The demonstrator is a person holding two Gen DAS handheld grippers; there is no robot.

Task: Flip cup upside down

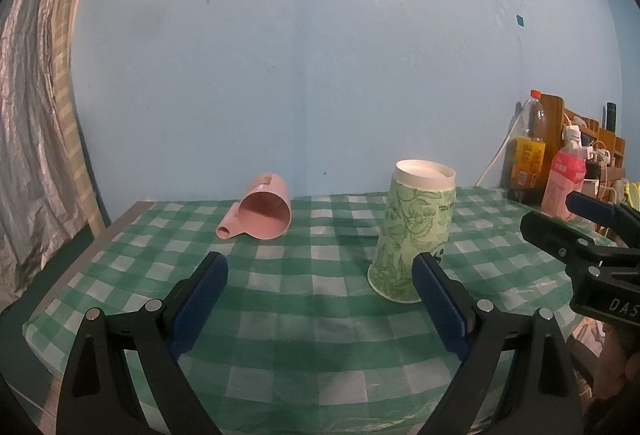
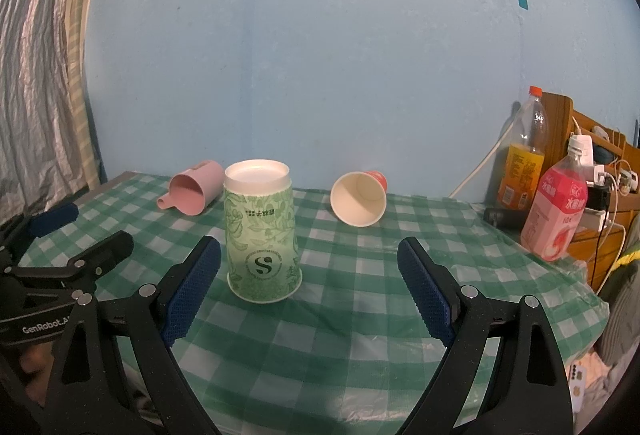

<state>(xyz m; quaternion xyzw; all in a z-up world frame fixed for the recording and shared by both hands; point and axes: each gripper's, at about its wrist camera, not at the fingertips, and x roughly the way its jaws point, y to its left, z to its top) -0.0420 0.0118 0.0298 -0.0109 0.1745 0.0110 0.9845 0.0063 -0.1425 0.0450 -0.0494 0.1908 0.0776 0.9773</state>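
A green floral paper cup (image 1: 412,231) stands upside down, rim on the checked tablecloth (image 1: 304,315), just beyond my left gripper's right fingertip. It also shows in the right wrist view (image 2: 262,235), just beyond the left fingertip. A pink mug (image 1: 262,211) lies on its side at the back left, also in the right wrist view (image 2: 196,191). A small red paper cup (image 2: 360,197) lies on its side, mouth toward me. My left gripper (image 1: 320,271) is open and empty. My right gripper (image 2: 308,255) is open and empty.
An orange drink bottle (image 2: 524,155) and a pink bottle (image 2: 556,211) stand at the table's right edge, beside a wooden rack with cables (image 2: 600,171). A blue wall (image 2: 320,55) stands behind the table. A curtain (image 1: 32,115) hangs at the left.
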